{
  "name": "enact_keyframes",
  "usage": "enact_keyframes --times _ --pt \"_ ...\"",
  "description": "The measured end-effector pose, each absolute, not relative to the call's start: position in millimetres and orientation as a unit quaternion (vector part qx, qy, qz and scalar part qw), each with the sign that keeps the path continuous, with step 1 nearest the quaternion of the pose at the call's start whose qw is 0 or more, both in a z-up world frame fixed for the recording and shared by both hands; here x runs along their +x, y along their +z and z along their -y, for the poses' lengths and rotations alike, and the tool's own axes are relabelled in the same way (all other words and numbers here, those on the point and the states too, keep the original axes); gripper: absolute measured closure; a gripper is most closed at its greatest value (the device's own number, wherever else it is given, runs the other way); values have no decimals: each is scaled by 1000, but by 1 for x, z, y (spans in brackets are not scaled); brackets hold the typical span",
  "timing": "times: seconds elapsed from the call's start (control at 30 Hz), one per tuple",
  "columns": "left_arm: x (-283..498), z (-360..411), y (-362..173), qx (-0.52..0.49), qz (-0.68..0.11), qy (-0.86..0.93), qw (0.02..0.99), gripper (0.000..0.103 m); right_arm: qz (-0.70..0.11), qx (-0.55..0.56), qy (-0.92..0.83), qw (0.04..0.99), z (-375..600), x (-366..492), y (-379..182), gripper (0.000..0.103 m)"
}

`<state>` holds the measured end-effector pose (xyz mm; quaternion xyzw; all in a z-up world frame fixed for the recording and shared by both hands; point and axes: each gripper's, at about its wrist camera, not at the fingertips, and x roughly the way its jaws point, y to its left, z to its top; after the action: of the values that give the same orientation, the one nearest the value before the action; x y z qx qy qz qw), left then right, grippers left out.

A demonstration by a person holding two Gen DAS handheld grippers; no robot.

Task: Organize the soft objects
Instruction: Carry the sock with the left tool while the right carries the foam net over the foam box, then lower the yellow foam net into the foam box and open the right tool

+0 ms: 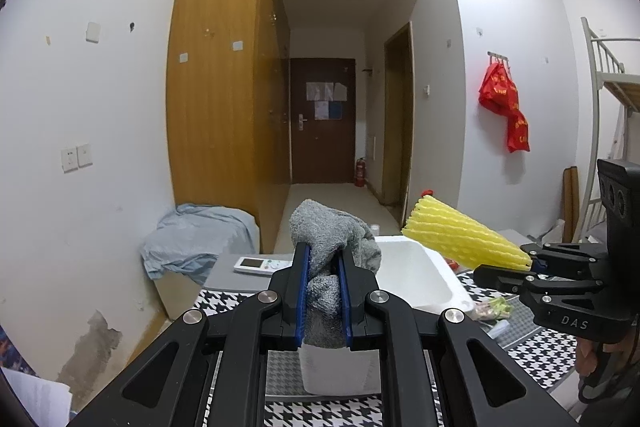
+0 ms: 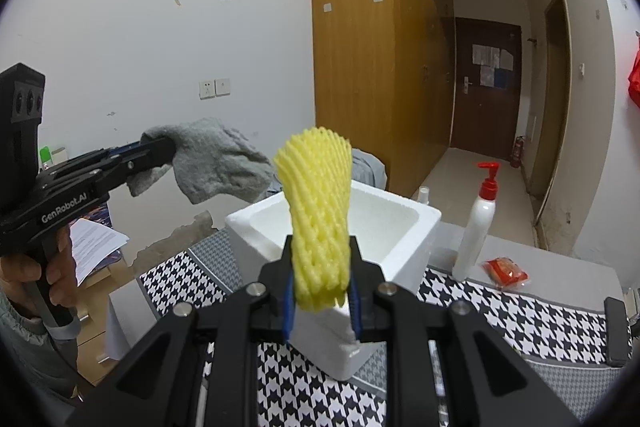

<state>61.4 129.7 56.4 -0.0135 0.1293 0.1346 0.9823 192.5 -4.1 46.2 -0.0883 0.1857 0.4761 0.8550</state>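
Note:
My left gripper (image 1: 323, 254) is shut on a grey fuzzy cloth (image 1: 334, 239) and holds it in the air above the near side of a white foam box (image 1: 420, 279). It also shows in the right wrist view (image 2: 160, 157) with the cloth (image 2: 216, 159) hanging left of the box (image 2: 416, 227). My right gripper (image 2: 320, 267) is shut on a yellow foam net sleeve (image 2: 318, 211), upright above the box's near rim. In the left wrist view the right gripper (image 1: 530, 259) holds the sleeve (image 1: 460, 237) over the box's right edge.
The box stands on a black-and-white houndstooth mat (image 2: 520, 311). A white pump bottle with a red top (image 2: 478, 223) and a red packet (image 2: 506, 269) sit right of the box. A remote control (image 1: 260, 264) lies on the grey table beyond. A blue cloth (image 1: 192, 239) covers something at left.

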Motion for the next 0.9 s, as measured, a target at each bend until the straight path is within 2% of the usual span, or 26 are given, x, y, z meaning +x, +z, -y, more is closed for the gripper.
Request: enact_keyframes --times 0.77,0.8,0.83,0.9 --pt "80 -147 48 -21 -144 150 978 89 -233 -89 478 842 -37 234 35 77" --pt "80 -147 48 -21 -143 150 978 89 -234 -90 477 842 -39 235 34 74" --pt "80 -147 48 -21 -143 150 978 89 -235 -89 478 842 -40 235 34 63" --pt "80 -148 47 -23 -146 152 977 89 -238 -93 480 840 -43 235 33 50"
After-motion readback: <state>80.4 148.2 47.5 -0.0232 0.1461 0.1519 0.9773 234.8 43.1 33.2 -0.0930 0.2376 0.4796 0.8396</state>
